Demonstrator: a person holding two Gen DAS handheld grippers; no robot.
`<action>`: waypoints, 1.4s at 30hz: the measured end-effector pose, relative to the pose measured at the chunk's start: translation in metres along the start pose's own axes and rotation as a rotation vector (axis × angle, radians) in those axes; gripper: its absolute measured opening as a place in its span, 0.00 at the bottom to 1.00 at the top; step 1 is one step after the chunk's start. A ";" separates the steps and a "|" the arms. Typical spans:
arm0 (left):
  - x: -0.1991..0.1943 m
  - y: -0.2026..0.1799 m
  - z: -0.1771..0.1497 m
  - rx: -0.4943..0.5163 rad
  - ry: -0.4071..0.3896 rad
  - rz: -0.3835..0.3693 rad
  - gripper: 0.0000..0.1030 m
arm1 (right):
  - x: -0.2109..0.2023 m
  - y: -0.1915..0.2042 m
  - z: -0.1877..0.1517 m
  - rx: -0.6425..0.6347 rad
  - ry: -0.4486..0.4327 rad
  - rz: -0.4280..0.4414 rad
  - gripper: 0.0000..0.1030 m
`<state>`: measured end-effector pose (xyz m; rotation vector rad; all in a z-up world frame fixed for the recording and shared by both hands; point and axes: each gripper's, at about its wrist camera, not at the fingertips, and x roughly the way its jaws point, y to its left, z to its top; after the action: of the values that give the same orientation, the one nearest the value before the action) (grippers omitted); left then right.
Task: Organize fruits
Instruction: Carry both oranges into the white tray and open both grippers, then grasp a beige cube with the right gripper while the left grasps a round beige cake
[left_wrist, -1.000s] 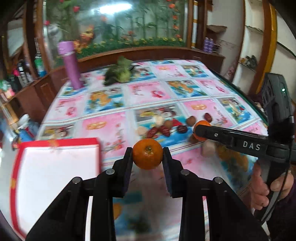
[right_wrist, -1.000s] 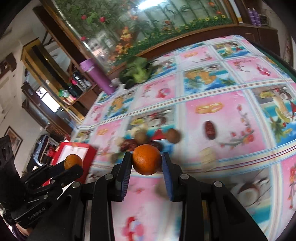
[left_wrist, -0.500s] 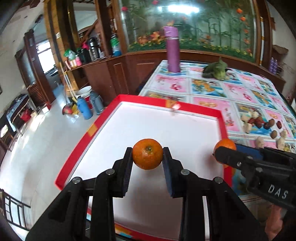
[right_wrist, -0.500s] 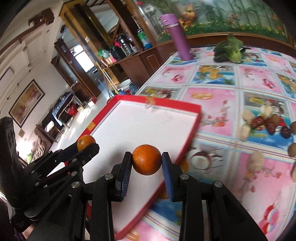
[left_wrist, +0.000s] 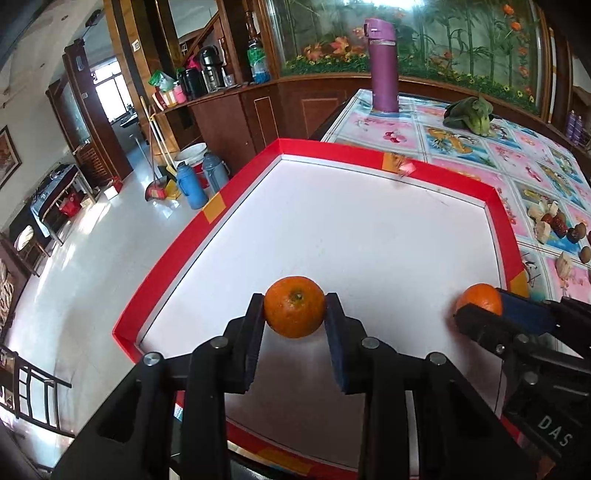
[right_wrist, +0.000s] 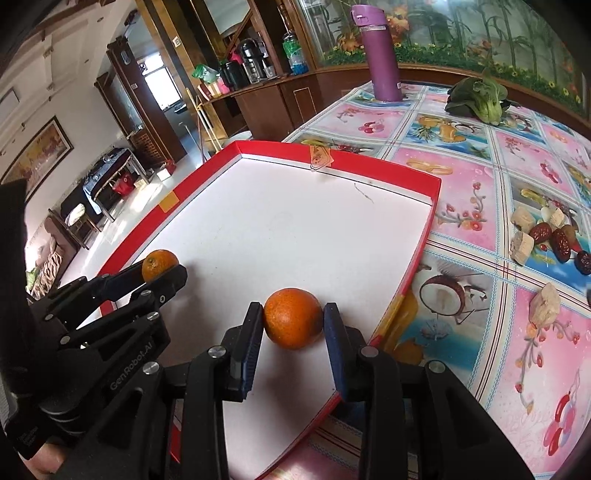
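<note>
Orange fruits sit clamped between both grippers' jaws

a purple flask is standing on the tablecloth, a leafy green lying near it.

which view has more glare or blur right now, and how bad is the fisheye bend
Left wrist view: sharp, window glare washes out the floor at left, and the red tray rim bows strongly. Right wrist view: also sharp, milder glare, tablecloth grid lines curve toward the edges; orange crisp.
</note>
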<state>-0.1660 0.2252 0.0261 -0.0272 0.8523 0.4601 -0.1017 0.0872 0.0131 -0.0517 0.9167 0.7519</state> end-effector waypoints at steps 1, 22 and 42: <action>0.000 0.001 0.000 -0.002 0.004 0.008 0.35 | -0.002 0.000 0.000 -0.002 0.001 0.004 0.34; -0.077 -0.032 0.016 0.074 -0.200 0.040 0.57 | -0.090 -0.048 -0.006 0.082 -0.226 -0.020 0.54; -0.081 -0.134 0.007 0.281 -0.117 -0.171 0.57 | -0.177 -0.177 -0.073 0.203 -0.243 -0.250 0.54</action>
<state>-0.1528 0.0752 0.0688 0.1831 0.7856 0.1771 -0.1112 -0.1708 0.0500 0.1004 0.7338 0.4202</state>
